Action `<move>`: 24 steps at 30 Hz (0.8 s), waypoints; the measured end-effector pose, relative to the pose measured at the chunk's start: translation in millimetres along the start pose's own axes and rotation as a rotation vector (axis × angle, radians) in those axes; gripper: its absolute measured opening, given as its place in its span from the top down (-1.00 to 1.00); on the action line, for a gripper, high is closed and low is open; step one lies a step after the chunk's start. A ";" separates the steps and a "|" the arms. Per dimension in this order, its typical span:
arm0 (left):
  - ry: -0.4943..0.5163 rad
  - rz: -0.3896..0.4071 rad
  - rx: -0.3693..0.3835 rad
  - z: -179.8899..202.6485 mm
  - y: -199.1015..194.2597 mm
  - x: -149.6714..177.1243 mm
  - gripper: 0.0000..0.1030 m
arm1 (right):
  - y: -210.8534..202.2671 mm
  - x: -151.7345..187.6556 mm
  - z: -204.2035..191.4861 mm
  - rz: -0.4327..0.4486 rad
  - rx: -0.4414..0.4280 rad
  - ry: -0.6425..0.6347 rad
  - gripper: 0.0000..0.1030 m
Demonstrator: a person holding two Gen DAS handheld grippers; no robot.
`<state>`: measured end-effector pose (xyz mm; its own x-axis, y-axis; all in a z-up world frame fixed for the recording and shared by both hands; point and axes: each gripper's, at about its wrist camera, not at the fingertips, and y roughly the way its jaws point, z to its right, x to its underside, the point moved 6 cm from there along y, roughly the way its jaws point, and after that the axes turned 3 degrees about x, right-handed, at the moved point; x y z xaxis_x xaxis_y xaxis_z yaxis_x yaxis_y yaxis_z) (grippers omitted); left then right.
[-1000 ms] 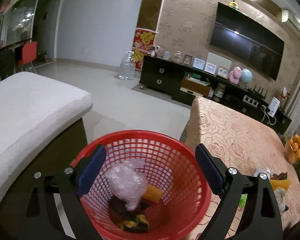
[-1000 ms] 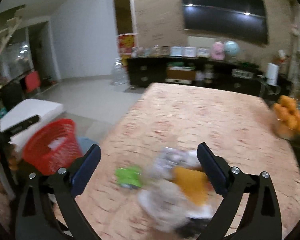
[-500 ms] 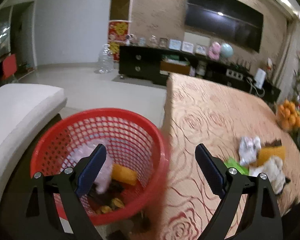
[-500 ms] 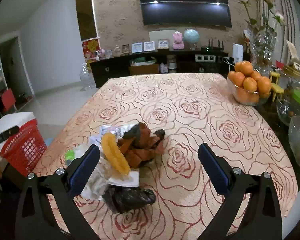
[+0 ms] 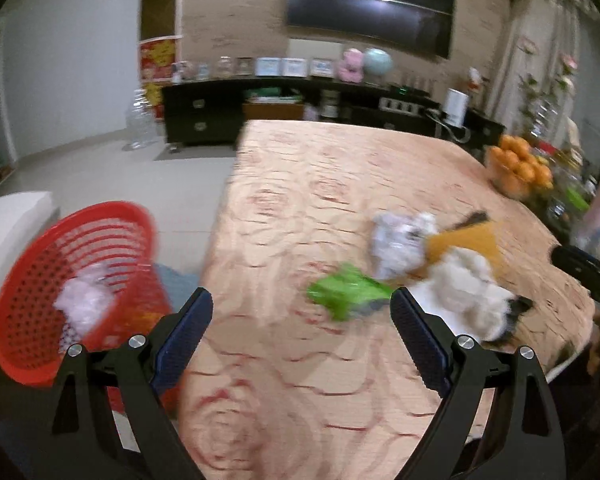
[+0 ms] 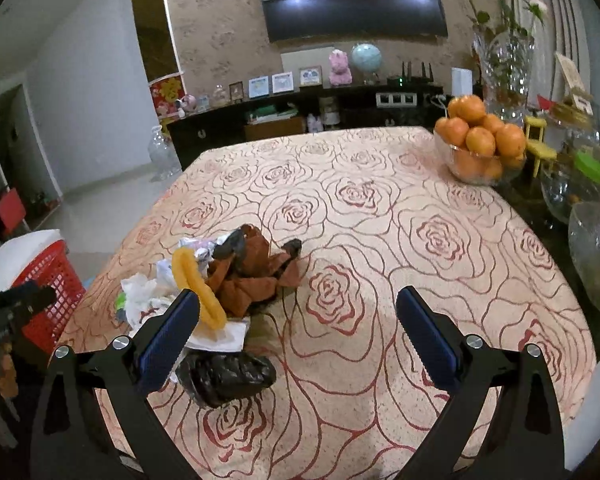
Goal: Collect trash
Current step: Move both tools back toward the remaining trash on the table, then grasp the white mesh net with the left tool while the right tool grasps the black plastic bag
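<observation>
A pile of trash lies on the rose-patterned table: a green wrapper (image 5: 348, 294), crumpled white paper (image 5: 396, 240), an orange piece (image 5: 468, 240) and white tissue (image 5: 472, 284). In the right wrist view the pile shows brown paper (image 6: 252, 276), a yellow ring-shaped piece (image 6: 198, 284) and a black bag (image 6: 224, 376). A red basket (image 5: 72, 280) with trash in it stands on the floor left of the table. My left gripper (image 5: 302, 336) is open, empty, near the green wrapper. My right gripper (image 6: 298, 334) is open, empty, just right of the pile.
A glass bowl of oranges (image 6: 480, 148) stands at the table's far right, with glass vases and jars (image 6: 592, 248) beside it. A white cushioned seat (image 5: 8, 220) is behind the basket. A dark TV cabinet (image 6: 300, 116) lines the far wall.
My left gripper has swung right from over the basket to the table and the trash pile. My right gripper has swung right and steadied beside the pile.
</observation>
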<state>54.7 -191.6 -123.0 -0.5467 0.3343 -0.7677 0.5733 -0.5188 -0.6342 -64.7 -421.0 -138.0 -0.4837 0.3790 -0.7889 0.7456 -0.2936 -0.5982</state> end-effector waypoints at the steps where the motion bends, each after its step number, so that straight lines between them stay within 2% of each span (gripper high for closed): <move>1: 0.014 -0.001 0.018 11.1 1.1 -0.3 -0.69 | -0.2 0.1 0.4 -0.001 -0.001 0.001 -0.86; 8: 0.082 -0.037 0.133 76.9 20.7 -5.0 -0.69 | -2.7 -0.2 2.2 0.007 -0.015 0.007 -0.86; 17: 0.139 -0.095 0.148 107.4 56.1 -2.8 -0.64 | -5.7 -1.4 6.8 0.007 -0.042 0.038 -0.86; 18: 0.138 -0.094 0.153 108.5 58.6 -2.5 -0.56 | -5.9 -1.3 7.0 0.008 -0.045 0.041 -0.86; 20: 0.144 -0.106 0.167 110.7 61.5 -0.7 -0.07 | -5.3 -1.1 8.8 0.006 -0.049 0.046 -0.86; 23: 0.158 -0.129 0.190 114.2 66.1 3.9 0.35 | -3.9 -0.3 10.6 -0.002 -0.052 0.055 -0.86; 24: 0.161 -0.135 0.198 114.4 67.0 5.5 0.39 | -3.7 -0.2 10.7 -0.003 -0.053 0.057 -0.86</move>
<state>20.3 -314.5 -159.2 -0.4969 0.5232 -0.6924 0.3632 -0.5993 -0.7134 -72.2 -429.4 -137.2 -0.4603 0.4299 -0.7767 0.7681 -0.2459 -0.5913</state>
